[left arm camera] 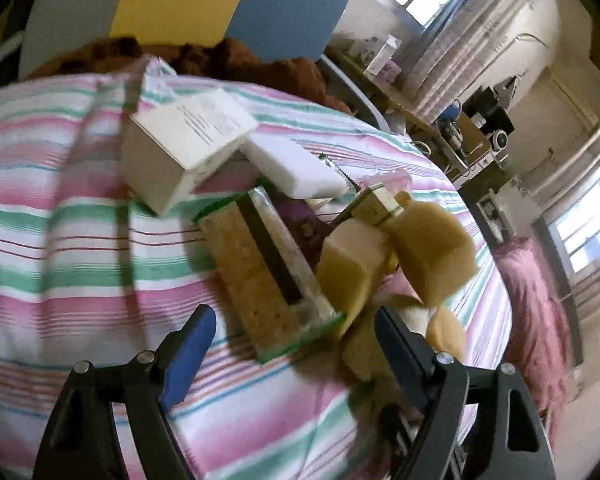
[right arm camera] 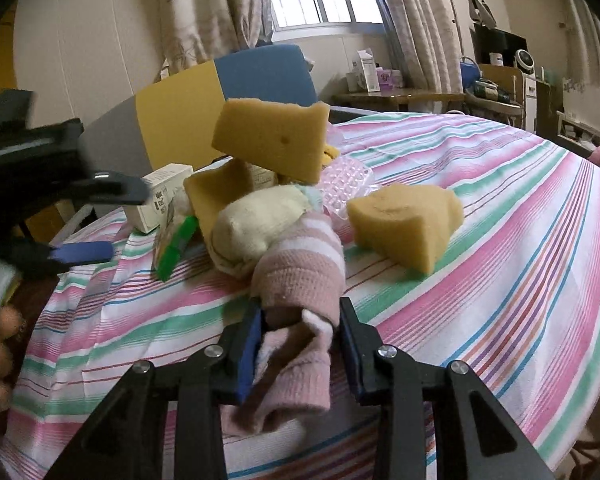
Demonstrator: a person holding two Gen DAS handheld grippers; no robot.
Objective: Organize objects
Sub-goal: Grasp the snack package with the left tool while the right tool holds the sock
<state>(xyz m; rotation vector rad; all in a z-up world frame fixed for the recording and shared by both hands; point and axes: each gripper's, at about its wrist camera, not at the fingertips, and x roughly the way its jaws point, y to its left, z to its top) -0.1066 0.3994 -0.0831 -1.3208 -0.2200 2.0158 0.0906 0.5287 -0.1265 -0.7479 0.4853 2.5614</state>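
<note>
The right wrist view is showing a pink striped sock [right arm camera: 300, 280] lying on the striped bedspread [right arm camera: 500, 240]. The right gripper [right arm camera: 300, 316] is pointing down and forward at it, and its two blue pads are squeezing the sock's loose end between them. The sock's cream toe [right arm camera: 256, 220] is resting against a pile of things in the middle of the bed. A yellow sponge piece [right arm camera: 404, 224] is sitting just beside the sock, and another sponge piece [right arm camera: 272, 140] is standing on top of the pile. A clear bubbly plastic tray [right arm camera: 348, 180] is peeking out behind them. The left gripper [right arm camera: 100, 220] is showing at the left edge of this view, blurry, with its fingers far apart. The left wrist view is showing other things. Here a white box [left arm camera: 188, 144] is lying tilted, touching a white foam block [left arm camera: 296, 168]. A clear packet with a green edge [left arm camera: 268, 276] is lying near the sponge pieces [left arm camera: 396, 256]. The left gripper [left arm camera: 296, 340] is tilting down over the bed with its jaws wide apart, and nothing is between the pads. The picture is blurry here. I cannot make out the sock for sure in this view.
</note>
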